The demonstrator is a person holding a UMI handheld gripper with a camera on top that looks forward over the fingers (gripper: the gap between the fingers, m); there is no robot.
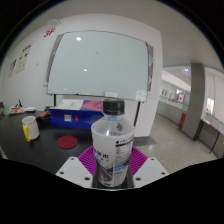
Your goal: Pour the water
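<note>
While the gripper (113, 165) clamps both pink pads against the sides of a clear water bottle (112, 143), the bottle stands upright at lower centre of the frame, black cap (113, 105) on. It looks like the carrying step. A yellow cup (31, 127) sits on the dark table (60, 132) at left; pouring there would call for uncapping first, then tilting.
</note>
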